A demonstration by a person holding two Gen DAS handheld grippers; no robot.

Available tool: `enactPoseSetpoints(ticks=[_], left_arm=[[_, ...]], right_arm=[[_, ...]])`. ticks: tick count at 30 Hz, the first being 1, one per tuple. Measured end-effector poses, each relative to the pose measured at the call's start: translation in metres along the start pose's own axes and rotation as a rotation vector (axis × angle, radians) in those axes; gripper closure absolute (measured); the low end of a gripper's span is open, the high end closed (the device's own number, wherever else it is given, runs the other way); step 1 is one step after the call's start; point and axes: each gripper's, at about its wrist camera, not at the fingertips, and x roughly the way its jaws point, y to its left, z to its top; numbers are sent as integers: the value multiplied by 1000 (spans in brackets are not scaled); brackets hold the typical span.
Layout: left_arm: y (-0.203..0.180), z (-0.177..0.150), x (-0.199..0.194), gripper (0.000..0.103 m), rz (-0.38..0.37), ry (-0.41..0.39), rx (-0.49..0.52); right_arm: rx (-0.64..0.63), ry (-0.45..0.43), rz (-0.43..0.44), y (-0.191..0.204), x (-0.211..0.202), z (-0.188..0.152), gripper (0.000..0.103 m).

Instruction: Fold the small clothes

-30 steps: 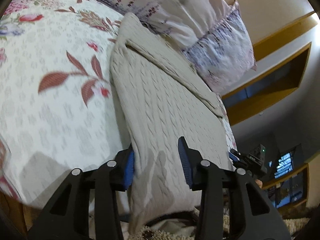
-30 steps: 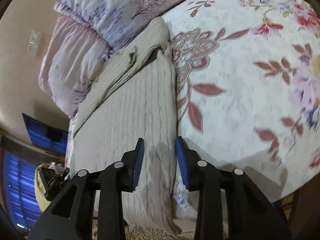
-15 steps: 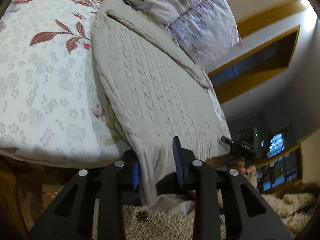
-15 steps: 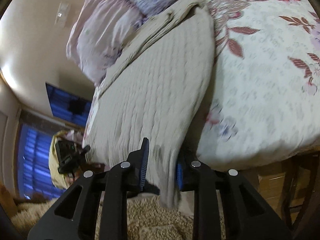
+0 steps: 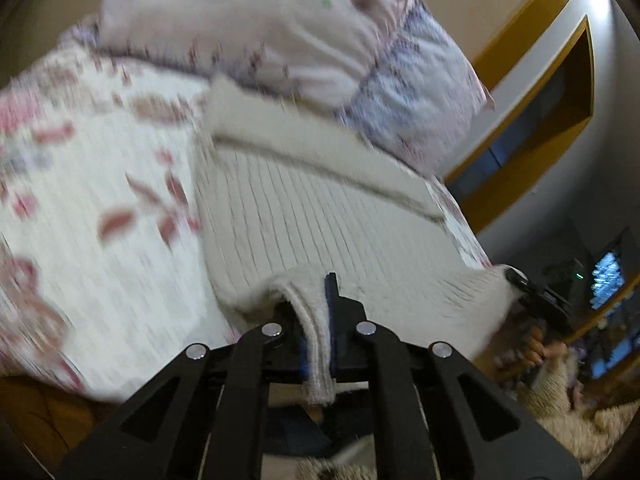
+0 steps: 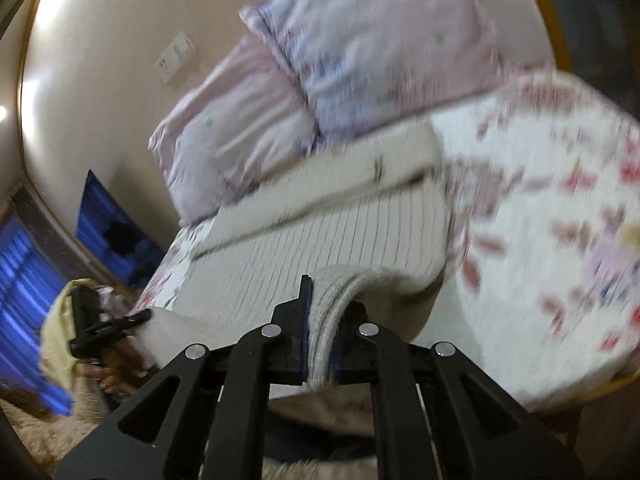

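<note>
A beige cable-knit sweater (image 5: 320, 208) lies lengthwise on the floral bed, its top end by the pillows. My left gripper (image 5: 316, 320) is shut on the hem at the sweater's left bottom corner, and the ribbed edge hangs out between the blue pads. In the right wrist view the same sweater (image 6: 328, 236) shows, with my right gripper (image 6: 322, 320) shut on the hem at its right bottom corner. Both corners are lifted off the bed edge. Each view also catches the other gripper at the far corner: the right gripper (image 5: 538, 300) and the left gripper (image 6: 104, 326).
A floral bedspread (image 5: 92, 208) covers the bed. Two pinkish-lilac pillows (image 5: 304, 40) lie behind the sweater. A shaggy beige rug (image 5: 572, 400) covers the floor below. A wooden headboard or shelf (image 5: 532, 120) stands at the right, and blue-lit windows (image 6: 24, 280) at the left.
Both grippers closed on the sweater's bottom hem and rose, lifting the two corners off the bed edge. Both views have tilted up towards the pillows.
</note>
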Motion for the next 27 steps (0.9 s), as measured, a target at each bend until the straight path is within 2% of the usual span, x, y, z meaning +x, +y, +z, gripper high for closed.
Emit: enactPoseSetpoints(ticks=[4,8,16,23,27], left_arm=[[-3,29,-2,97,78,-84,10],[-6,60,5,97,104,-125,-7],[-21,119,25,97,192,-190,61],[-21,177,61,97,220,-212,82],[-4,198,99,97,227,-180,38]], right_arm=[[-72,-108,-64,8,-6,17,95],[-148,-171,-129,22,1,35,95],[-295,-248,-260,45,30,72,95],[-231,-271,-274,32,73,122,95],[-144,-216,-283,4,116,138,95]])
